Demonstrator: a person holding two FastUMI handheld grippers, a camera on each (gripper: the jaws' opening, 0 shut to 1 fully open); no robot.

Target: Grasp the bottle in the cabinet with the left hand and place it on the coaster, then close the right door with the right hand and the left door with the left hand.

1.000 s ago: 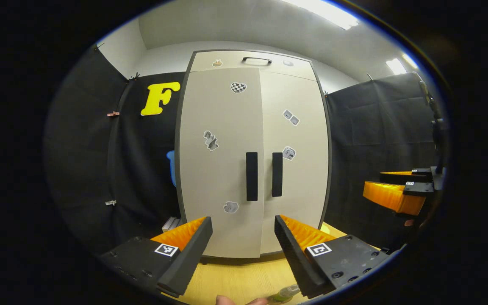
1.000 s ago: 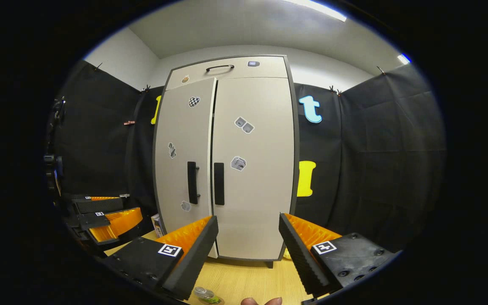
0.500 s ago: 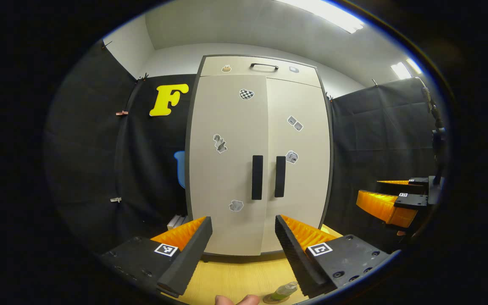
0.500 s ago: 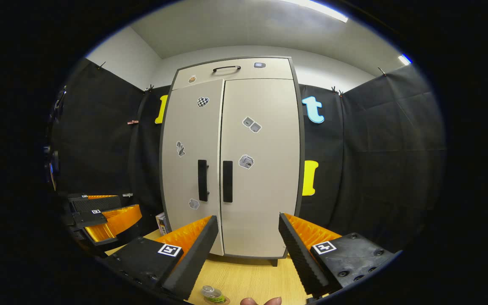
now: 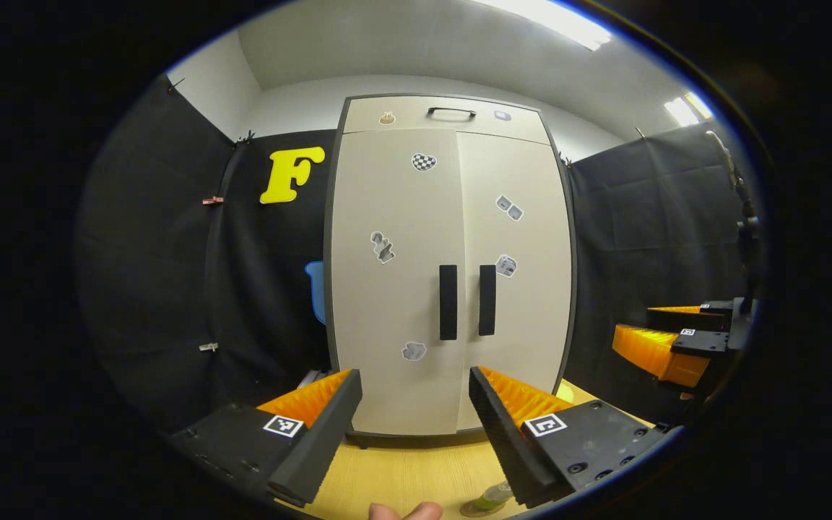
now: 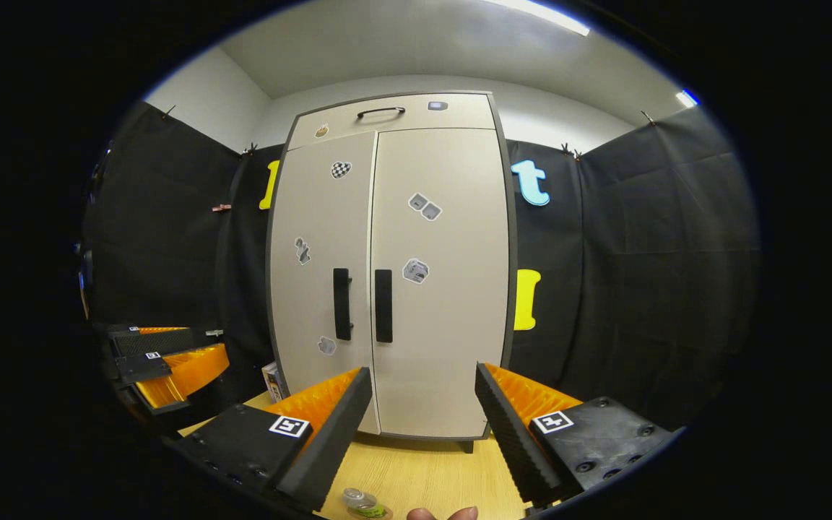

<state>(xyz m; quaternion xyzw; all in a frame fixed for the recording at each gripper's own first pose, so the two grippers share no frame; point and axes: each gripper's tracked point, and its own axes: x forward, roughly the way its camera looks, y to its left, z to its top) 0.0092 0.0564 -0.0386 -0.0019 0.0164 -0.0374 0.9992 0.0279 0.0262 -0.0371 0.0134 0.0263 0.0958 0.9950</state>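
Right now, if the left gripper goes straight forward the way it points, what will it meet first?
Most likely the tall beige two-door cabinet, near the lower part of its closed left door. The open left gripper has nothing between it and the cabinet, though depth is uncertain.

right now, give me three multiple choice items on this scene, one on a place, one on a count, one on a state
1. Where is the bottle?
A. on the wooden table in front of the cabinet
B. on top of the cabinet
C. between the right gripper's fingers

2. How many long black handles are on the two cabinet doors?
A. one
B. two
C. four

3. What state is the cabinet in?
A. both doors shut
B. left door wide open
C. right door wide open

Answers: 1 A, the bottle stands low on the table, near the camera. 2 B, one handle per door, side by side. 3 A, both doors lie flat and meet at the middle seam.
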